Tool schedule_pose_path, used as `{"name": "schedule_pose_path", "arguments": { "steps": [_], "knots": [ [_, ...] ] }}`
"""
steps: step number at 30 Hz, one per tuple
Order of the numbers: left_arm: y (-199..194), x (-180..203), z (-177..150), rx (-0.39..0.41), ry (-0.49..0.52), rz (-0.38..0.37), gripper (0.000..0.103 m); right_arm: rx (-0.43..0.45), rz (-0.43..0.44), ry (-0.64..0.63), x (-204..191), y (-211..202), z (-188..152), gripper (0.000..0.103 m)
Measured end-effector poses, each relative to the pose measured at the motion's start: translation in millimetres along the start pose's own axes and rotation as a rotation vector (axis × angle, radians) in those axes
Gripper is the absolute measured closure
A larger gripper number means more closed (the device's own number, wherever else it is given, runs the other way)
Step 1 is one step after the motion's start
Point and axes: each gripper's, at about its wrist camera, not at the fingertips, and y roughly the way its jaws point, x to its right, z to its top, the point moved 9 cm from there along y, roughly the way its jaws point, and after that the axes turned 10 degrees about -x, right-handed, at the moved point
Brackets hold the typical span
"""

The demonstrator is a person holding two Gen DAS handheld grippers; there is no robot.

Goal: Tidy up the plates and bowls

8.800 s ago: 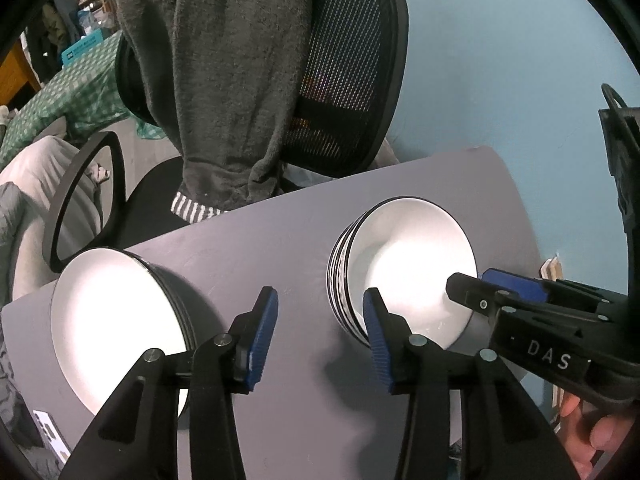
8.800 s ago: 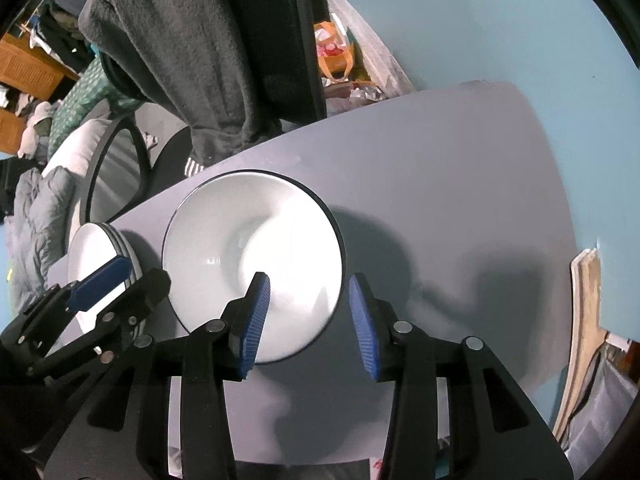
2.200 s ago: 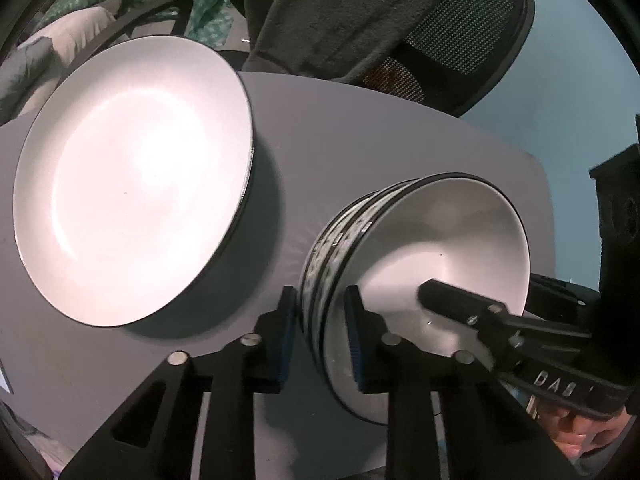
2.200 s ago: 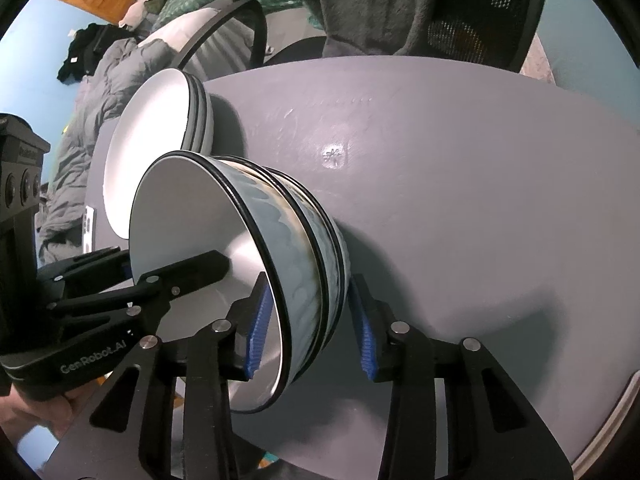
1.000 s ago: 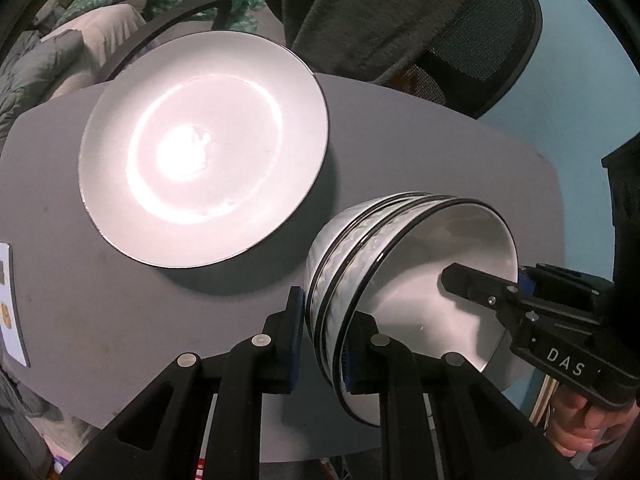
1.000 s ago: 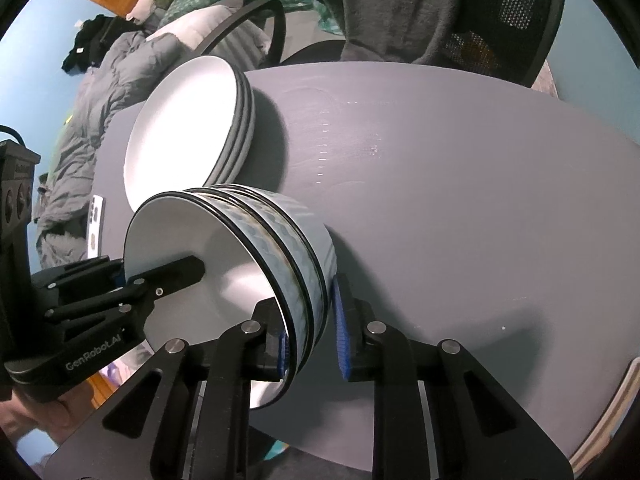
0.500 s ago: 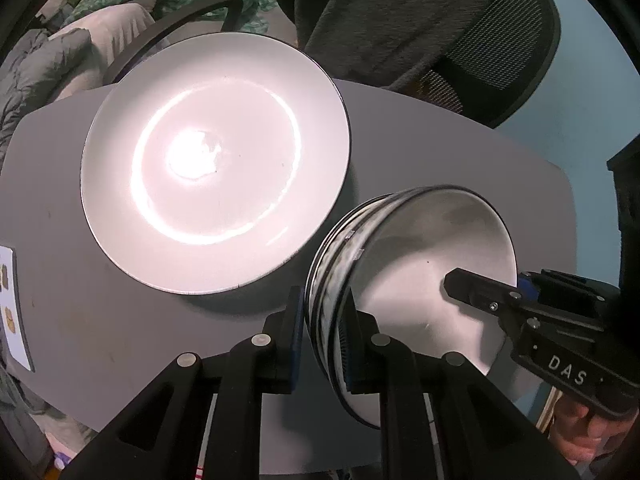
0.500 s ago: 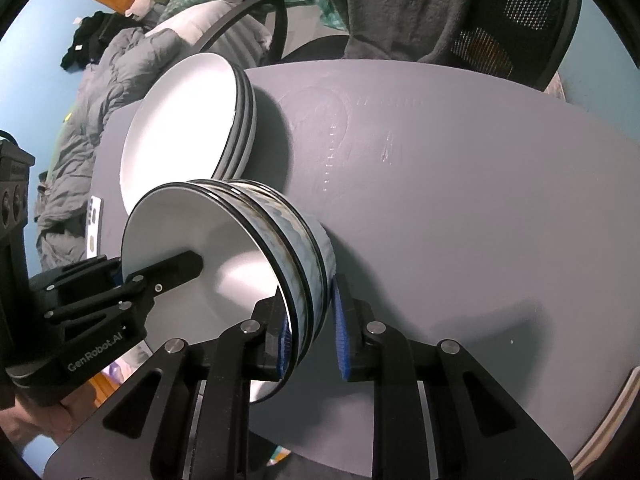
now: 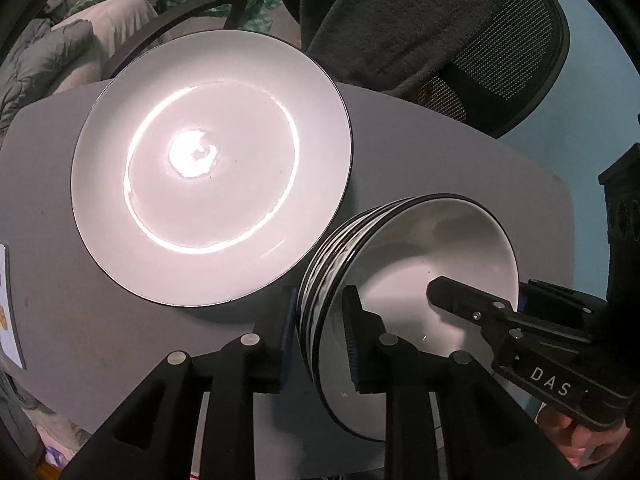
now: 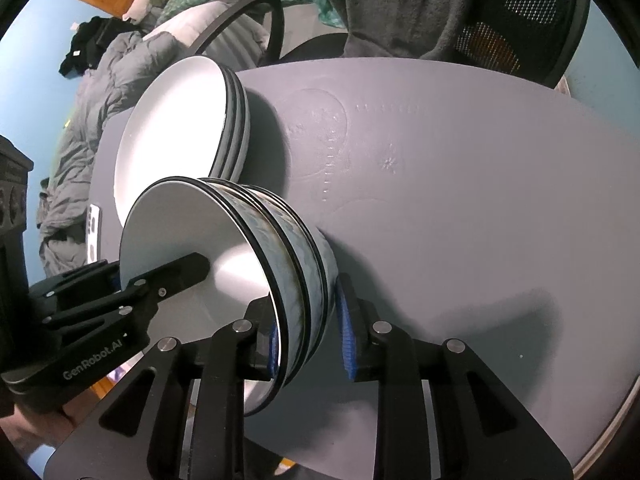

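Observation:
A stack of three white bowls (image 9: 420,248) with patterned blue-grey outsides sits on the grey table (image 9: 440,160), just right of a stack of white plates (image 9: 212,168). My left gripper (image 9: 320,332) straddles the near-left rim of the bowl stack. Its jaws are opening, and slim gaps show beside the blue pads. In the right wrist view my right gripper (image 10: 308,332) straddles the opposite rim of the bowls (image 10: 184,232). Its jaws are opening too, and the outer pad stands off the wall. The plates (image 10: 172,120) lie behind the bowls.
A black mesh office chair (image 9: 500,60) draped with a dark grey garment (image 9: 380,20) stands at the table's far edge. A paper card (image 9: 8,308) lies at the table's left edge. Bare table (image 10: 440,200) stretches right of the bowls. A hand (image 9: 580,440) holds the right gripper.
The bowl stack has come down and settled beside the plates. Both grippers' jaws have widened a little around its rim.

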Motion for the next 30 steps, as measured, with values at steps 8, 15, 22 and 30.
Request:
{"name": "schedule_pose_path", "arguments": {
  "steps": [8, 15, 22, 30],
  "knots": [
    [-7.1, -11.0, -11.1, -0.001, -0.053, -0.023, 0.087, 0.007, -0.015, 0.008, -0.4, -2.1, 0.5, 0.082],
    [-15.5, -8.7, -22.0, -0.001, -0.064, -0.029, 0.087, 0.008, -0.016, 0.005, -5.1, -9.8, -2.6, 0.082],
    [-44.6, -12.6, -24.9, 0.031, -0.079, -0.037, 0.087, 0.027, -0.024, -0.012, -18.2, -26.7, -3.1, 0.083],
    [-85.2, -33.1, -12.2, 0.099, -0.121, -0.04, 0.087, 0.066, -0.015, -0.056, -48.1, -49.4, 14.4, 0.083]
  ]
}}
